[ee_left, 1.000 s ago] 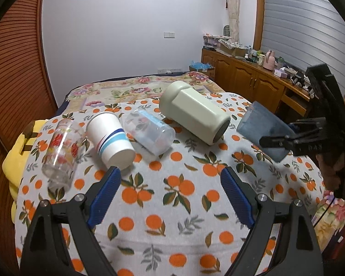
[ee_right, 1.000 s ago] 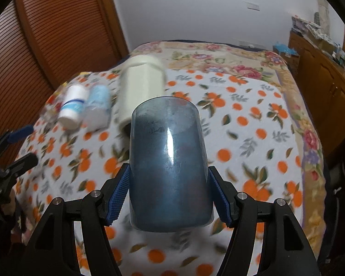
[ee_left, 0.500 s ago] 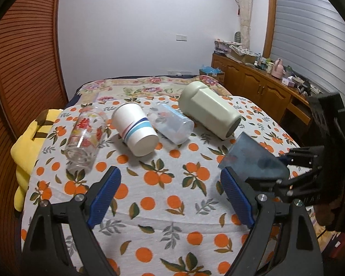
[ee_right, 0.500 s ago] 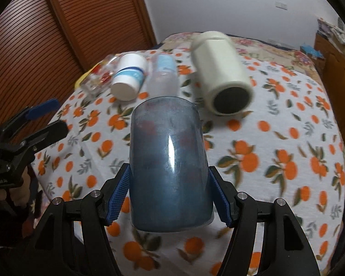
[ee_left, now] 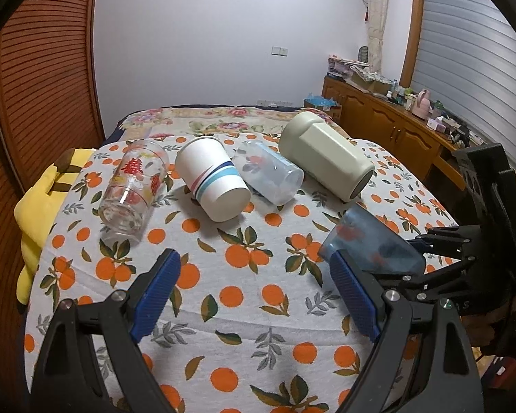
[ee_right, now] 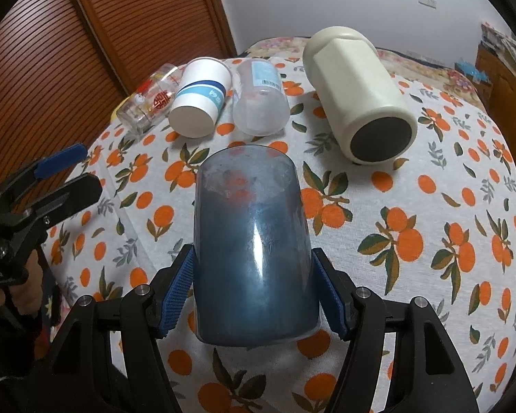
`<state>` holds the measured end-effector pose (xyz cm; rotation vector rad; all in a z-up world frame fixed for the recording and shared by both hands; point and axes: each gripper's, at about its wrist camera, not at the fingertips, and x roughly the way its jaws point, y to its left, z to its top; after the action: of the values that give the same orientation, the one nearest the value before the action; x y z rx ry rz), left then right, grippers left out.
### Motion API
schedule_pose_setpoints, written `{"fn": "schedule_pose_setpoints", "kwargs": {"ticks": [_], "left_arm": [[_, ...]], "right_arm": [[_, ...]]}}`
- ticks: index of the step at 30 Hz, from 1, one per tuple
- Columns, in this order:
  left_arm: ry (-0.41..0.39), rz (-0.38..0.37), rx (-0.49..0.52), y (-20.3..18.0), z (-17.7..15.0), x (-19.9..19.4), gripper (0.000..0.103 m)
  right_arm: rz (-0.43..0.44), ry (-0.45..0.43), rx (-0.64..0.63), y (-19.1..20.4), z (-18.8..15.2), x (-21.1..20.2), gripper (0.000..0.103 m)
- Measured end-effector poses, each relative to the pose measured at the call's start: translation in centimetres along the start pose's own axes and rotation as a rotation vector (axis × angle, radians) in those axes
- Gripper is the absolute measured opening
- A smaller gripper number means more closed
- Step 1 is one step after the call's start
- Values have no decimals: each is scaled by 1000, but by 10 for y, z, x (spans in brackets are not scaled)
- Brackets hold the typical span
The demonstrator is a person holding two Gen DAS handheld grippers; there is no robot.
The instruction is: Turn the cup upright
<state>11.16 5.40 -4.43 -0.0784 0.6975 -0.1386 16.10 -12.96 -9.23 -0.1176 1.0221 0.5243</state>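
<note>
My right gripper is shut on a translucent blue cup, held tilted above the orange-print tablecloth. The blue cup also shows in the left wrist view, at the right, with my right gripper around its lower end. My left gripper is open and empty above the near part of the table. Lying on their sides at the far end are a printed glass, a white paper cup, a clear plastic cup and a cream tumbler.
A yellow cloth hangs off the table's left edge. A wooden slatted door stands to the left. A wooden sideboard with clutter runs along the right wall. A flowered bed cover lies beyond the table.
My right gripper has carried the blue cup lower and toward the near right of the table. The left gripper has pulled back and risen, so the lying cups look farther off.
</note>
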Motion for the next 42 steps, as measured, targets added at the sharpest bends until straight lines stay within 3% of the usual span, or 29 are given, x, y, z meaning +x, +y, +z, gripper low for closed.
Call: {"fn": "schedule_pose_setpoints", "kwargs": {"ticks": [9, 16, 20, 25, 29, 42], "left_arm": [[1, -8, 17, -11, 4, 3, 89], [25, -48, 14, -29, 11, 6, 89], [60, -72, 5, -45, 18, 11, 89], [138, -96, -52, -61, 25, 24, 89], [227, -126, -156, -63, 29, 42, 89], [362, -140, -352, -64, 32, 77, 89]], "right_arm": [[18, -7, 33, -7, -2, -16, 74], [16, -85, 34, -17, -11, -60, 75], [-37, -130, 43, -30, -21, -85, 76], [-79, -162, 78, -48, -31, -98, 76], [-90, -188, 88, -56, -38, -103, 76], [-56, -222, 107, -65, -48, -100, 76]]}}
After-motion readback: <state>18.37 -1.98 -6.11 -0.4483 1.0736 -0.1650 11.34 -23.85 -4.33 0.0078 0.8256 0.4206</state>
